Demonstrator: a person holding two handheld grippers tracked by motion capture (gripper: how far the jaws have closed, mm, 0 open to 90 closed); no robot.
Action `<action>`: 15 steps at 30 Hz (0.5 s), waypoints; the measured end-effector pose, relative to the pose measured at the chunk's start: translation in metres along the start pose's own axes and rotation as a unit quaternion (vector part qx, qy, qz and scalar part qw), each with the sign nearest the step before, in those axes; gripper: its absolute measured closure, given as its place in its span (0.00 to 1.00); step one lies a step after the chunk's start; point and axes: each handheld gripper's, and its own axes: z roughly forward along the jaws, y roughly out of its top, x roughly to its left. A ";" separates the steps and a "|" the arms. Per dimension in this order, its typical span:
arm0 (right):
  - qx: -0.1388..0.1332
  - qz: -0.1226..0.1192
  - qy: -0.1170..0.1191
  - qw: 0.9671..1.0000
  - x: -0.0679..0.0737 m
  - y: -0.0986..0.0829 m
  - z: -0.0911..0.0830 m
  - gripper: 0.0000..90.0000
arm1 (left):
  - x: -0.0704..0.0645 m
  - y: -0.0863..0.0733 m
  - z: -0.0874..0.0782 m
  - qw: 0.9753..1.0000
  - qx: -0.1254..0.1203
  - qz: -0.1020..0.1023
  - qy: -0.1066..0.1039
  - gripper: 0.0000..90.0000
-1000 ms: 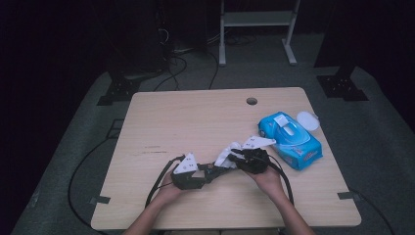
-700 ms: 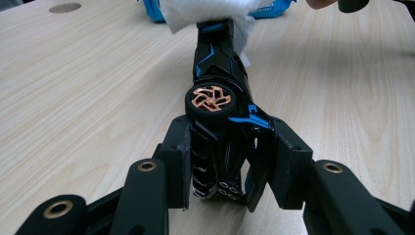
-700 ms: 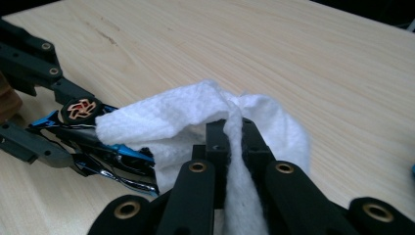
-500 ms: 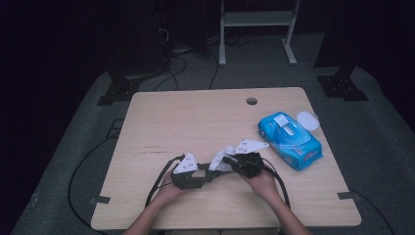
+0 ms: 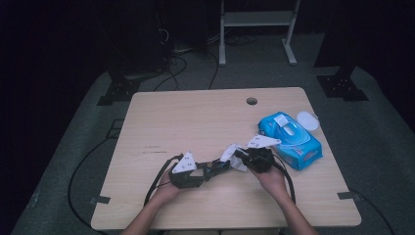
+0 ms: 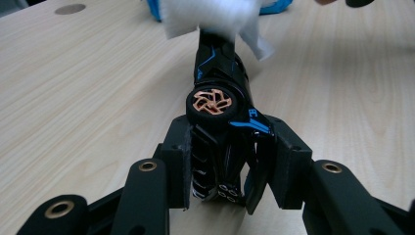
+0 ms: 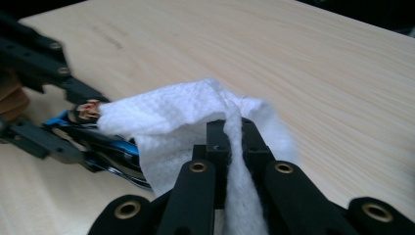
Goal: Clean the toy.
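A black-and-blue toy car is clamped on its side above the surface by the left tool, its long axis aimed at the right tool, by which a white wipe is pinched over the car's far end.

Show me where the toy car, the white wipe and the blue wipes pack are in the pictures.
toy car [image 6: 222, 125], left gripper view, on its black body beside the copper-coloured wheel.
white wipe [image 7: 176, 115], right gripper view, on the draped sheet over the car.
blue wipes pack [image 5: 298, 142], high view, on its blue top.
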 end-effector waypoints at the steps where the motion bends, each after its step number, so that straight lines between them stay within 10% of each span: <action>1: -0.001 0.014 0.006 1.000 -0.004 -0.001 0.000 0.95 | 0.002 0.000 0.000 1.000 -0.001 -0.006 0.004 0.64; 10: 0.007 0.006 0.018 1.000 -0.002 -0.003 0.002 0.95 | 0.013 0.003 -0.012 0.997 -0.046 -0.064 -0.007 0.53; 15: 0.014 -0.001 0.019 1.000 -0.001 -0.003 0.000 0.95 | 0.023 0.006 -0.022 0.990 -0.084 -0.111 -0.014 0.53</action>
